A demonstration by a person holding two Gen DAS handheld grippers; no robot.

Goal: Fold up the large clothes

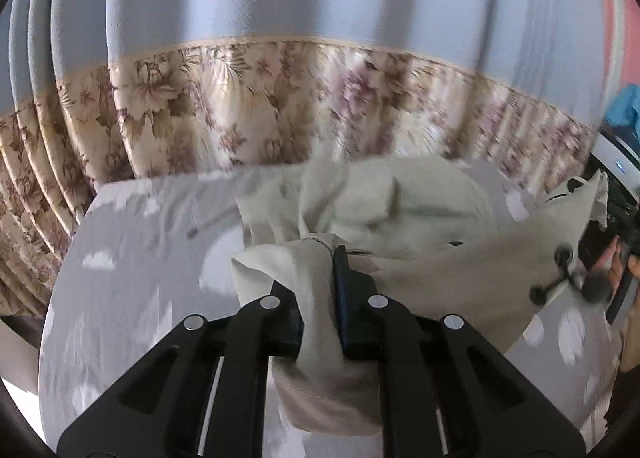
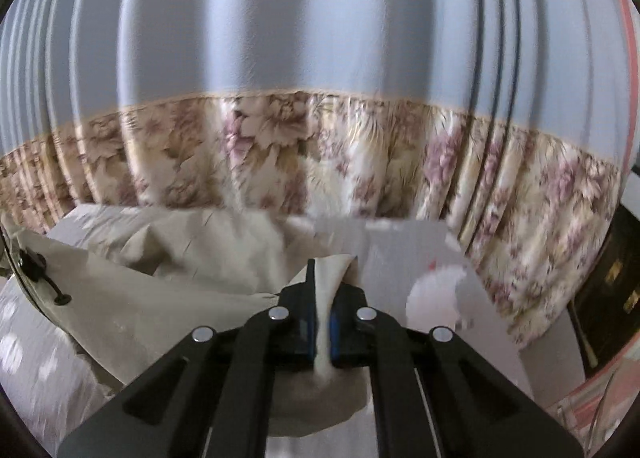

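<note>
A large cream garment lies crumpled over a grey bed sheet. My left gripper is shut on a bunched fold of it, cloth hanging between the jaws. A stretched edge of the garment runs right toward my right gripper at the frame's edge. In the right wrist view my right gripper is shut on a narrow fold of the same garment, which spreads out to the left. The left gripper shows at the far left edge.
A curtain hangs behind the bed, pale blue above and floral below. The grey sheet with white patches covers the bed. A dark cabinet stands at the right.
</note>
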